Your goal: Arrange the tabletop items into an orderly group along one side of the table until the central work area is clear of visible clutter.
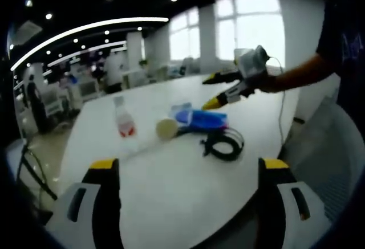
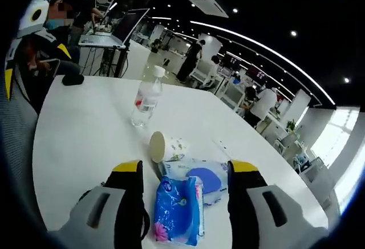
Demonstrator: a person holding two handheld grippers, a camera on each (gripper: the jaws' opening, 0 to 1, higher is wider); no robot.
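My right gripper, jaws spread, hovers over the blue tissue pack; my left gripper is likewise spread, facing the water bottle.

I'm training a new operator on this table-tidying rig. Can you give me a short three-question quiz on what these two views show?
1. True or false: the water bottle stands upright on the white table.
2. Which thing lies between the jaws of the right claw? A) black cable B) blue packet C) paper cup
3. Fill in: in the left gripper view, the coiled black cable lies beside the blue ______.

Key
1. True.
2. B, the blue packet; the jaws stand apart on either side of it.
3. Packet; the paper cup lies on its side at the packet's other end.
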